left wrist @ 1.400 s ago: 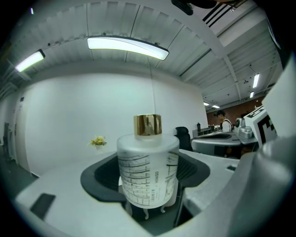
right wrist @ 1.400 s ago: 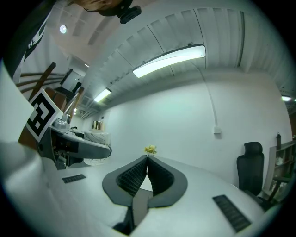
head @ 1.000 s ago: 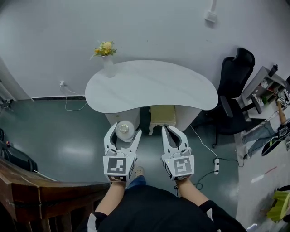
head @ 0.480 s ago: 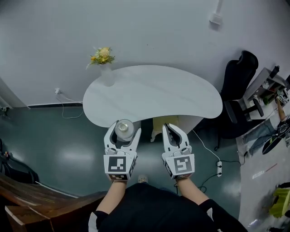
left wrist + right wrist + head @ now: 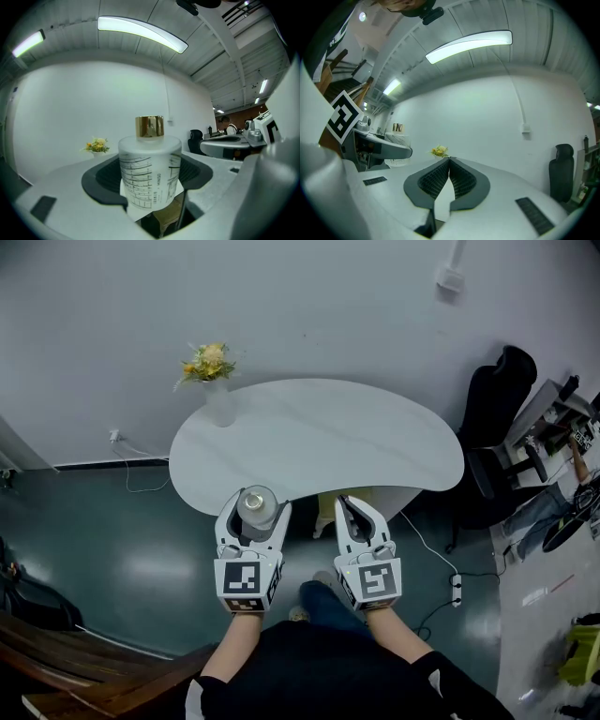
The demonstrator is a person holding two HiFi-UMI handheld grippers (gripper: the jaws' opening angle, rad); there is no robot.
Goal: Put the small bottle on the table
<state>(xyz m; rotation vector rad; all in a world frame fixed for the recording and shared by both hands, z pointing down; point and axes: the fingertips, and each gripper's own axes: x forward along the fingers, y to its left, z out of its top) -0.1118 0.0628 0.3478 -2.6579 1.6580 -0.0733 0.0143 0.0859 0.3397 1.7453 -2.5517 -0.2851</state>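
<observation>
A small frosted bottle [image 5: 256, 506] with a gold cap sits upright between the jaws of my left gripper [image 5: 253, 512], which is shut on it. In the left gripper view the bottle [image 5: 150, 174] shows printed lines on its side and fills the middle between the dark pads. My right gripper [image 5: 357, 513] is shut with nothing in it; its pads meet at the tips [image 5: 449, 161]. Both grippers hang just short of the near edge of the white kidney-shaped table [image 5: 319, 442].
A vase of yellow flowers [image 5: 214, 381] stands at the table's far left edge. A black office chair [image 5: 497, 399] stands to the right, with a cable and power strip [image 5: 456, 585] on the floor. A wooden railing [image 5: 84, 681] runs at the lower left.
The table has drawn nearer; both grippers now reach its near edge. The bottle stays gripped in the left gripper. The wooden railing has slid lower in view.
</observation>
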